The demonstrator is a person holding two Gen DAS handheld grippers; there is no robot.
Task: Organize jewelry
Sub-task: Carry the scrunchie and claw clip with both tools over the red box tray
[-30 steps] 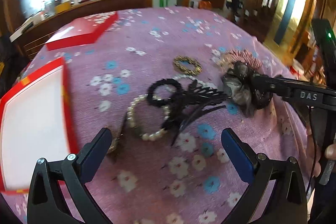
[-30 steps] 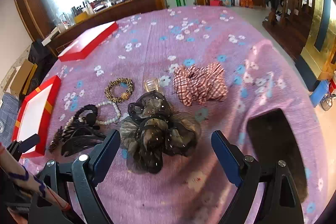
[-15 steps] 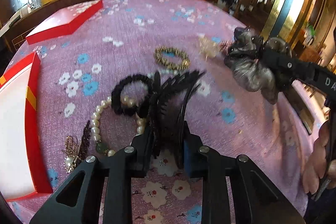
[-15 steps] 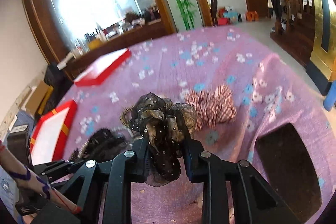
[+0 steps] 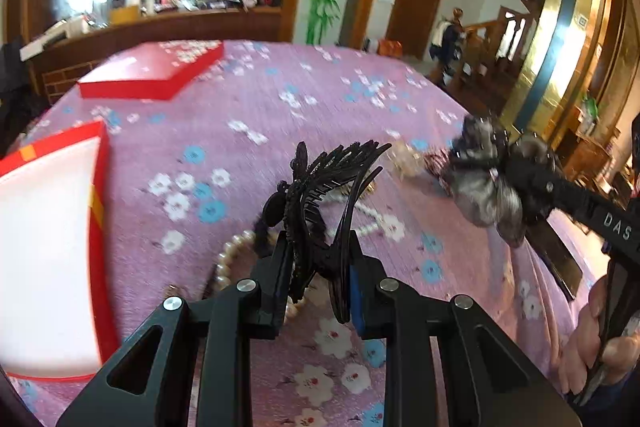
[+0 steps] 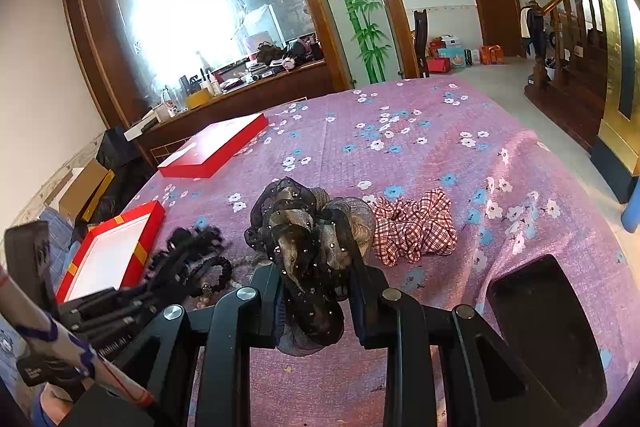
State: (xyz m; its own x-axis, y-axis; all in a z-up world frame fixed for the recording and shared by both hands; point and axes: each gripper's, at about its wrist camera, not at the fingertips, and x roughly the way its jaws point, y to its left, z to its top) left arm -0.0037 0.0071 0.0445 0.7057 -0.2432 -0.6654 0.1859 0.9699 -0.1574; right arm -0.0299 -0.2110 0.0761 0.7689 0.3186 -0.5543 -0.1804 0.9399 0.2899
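We judge the sorting barely begun: the open box (image 5: pixel 48 247) at our left shows only its bare white floor, its lid (image 5: pixel 152 75) lies farther off, and pearls (image 5: pixel 228 259) and a plaid scrunchie (image 6: pixel 412 227) remain on the cloth (image 5: pixel 280 115). Our right gripper (image 6: pixel 316 291) clamps the gauze bow (image 6: pixel 308 227) and our left gripper (image 5: pixel 316 279) clamps the black comb (image 5: pixel 320 195), both lifted just above the cloth.

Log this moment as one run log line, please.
left gripper: shut on black hair claw | right gripper: shut on dark mesh scrunchie | red box: open
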